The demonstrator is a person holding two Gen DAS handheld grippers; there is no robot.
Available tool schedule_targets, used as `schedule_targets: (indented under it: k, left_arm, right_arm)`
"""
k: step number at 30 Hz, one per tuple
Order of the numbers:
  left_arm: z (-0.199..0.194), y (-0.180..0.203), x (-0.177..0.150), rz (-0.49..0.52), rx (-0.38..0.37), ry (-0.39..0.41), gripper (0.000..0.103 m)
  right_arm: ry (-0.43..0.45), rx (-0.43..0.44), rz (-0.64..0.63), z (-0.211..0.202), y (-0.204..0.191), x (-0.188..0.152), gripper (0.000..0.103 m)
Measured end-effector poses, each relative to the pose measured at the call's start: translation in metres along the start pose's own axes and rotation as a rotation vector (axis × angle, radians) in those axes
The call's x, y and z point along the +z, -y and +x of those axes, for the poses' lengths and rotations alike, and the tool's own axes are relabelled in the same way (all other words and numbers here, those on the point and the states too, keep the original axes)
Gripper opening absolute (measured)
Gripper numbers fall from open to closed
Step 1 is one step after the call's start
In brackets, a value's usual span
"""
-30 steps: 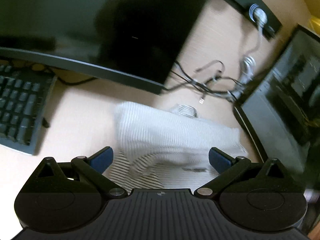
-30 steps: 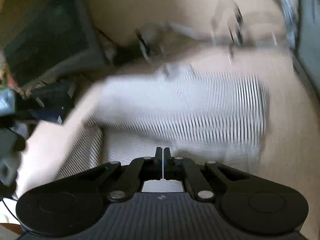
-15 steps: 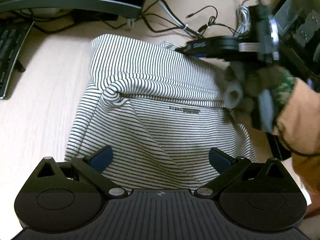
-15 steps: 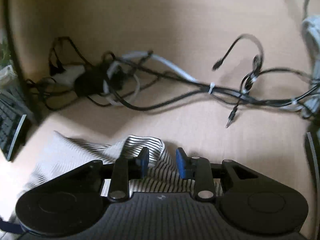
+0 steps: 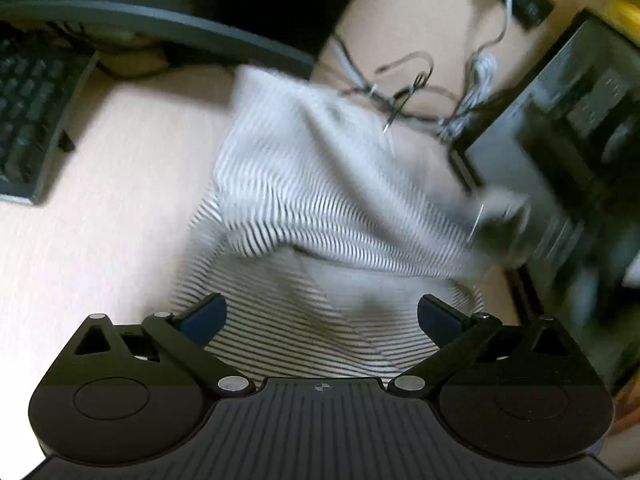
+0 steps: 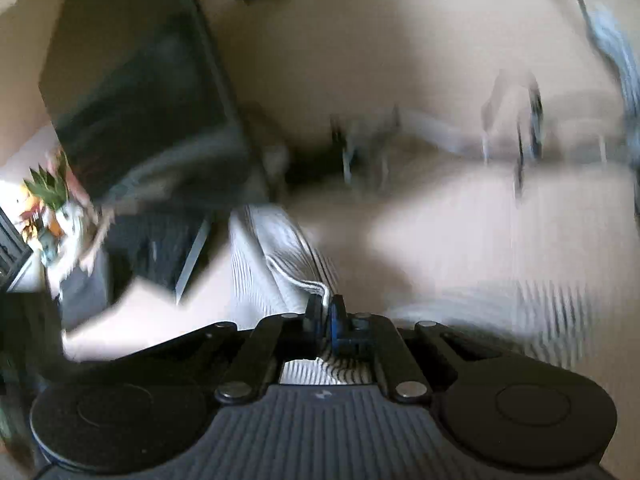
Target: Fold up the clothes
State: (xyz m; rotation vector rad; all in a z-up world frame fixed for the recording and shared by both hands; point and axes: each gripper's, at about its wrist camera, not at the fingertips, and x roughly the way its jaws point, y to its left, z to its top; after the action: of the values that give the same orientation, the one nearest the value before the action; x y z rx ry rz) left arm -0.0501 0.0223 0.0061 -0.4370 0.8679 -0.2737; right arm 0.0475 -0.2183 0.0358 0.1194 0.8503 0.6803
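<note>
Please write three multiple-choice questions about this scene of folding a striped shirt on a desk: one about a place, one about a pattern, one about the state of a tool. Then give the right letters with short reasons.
1. Where does the keyboard lie in the left wrist view?
A. left of the shirt
B. on the shirt
C. right of the shirt

2. What pattern has the shirt?
A. dots
B. plain red
C. thin dark stripes on white

3. How is the right tool?
A. wide open
B. shut on the shirt
C. shut on a cable

Answers: 1 A, it sits at the left edge; 2 C, stripes show across the cloth; 3 B, striped fabric is pinched between its pads.
</note>
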Motion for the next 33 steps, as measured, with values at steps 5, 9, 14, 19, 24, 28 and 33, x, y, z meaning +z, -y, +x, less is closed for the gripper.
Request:
schedule_targets:
  k: [5, 9, 14, 19, 24, 28, 33]
  left_arm:
    - [-0.009, 0.001, 0.033, 0.019, 0.040, 0.072, 0.103]
    - [0.011, 0.015, 0.060, 0.017, 0.081, 0.125, 0.103]
    - [0.037, 0.026, 0.055, 0.114, 0.227, 0.073, 0.063]
    - [0.028, 0.008, 0.040, 0.090, 0.224, 0.066, 0.070]
    - [0.033, 0.000, 0.033, 0.057, 0.226, 0.048, 0.077]
    - [0.028, -0.008, 0.033, 0.036, 0.208, 0.057, 0.083]
    - [0.005, -0.001, 0.036, 0.069, 0.192, 0.099, 0.074]
  right_arm:
    - [-0.036, -0.033, 0.088, 0.012, 0.004, -0.039, 0.004]
    - [-0.024, -0.049, 0.081, 0.012, 0.000, -0.042, 0.004]
    - [0.001, -0.073, 0.071, 0.000, -0.004, -0.045, 0.004]
    - [0.116, -0.090, 0.051, -0.055, -0.004, -0.035, 0.022]
    - [0.255, -0.156, -0.007, -0.077, -0.014, -0.012, 0.047]
    - [0.103, -0.276, 0.024, -0.040, 0.010, -0.027, 0.050]
    - [0.081, -0.316, -0.108, -0.028, -0.001, -0.044, 0.056]
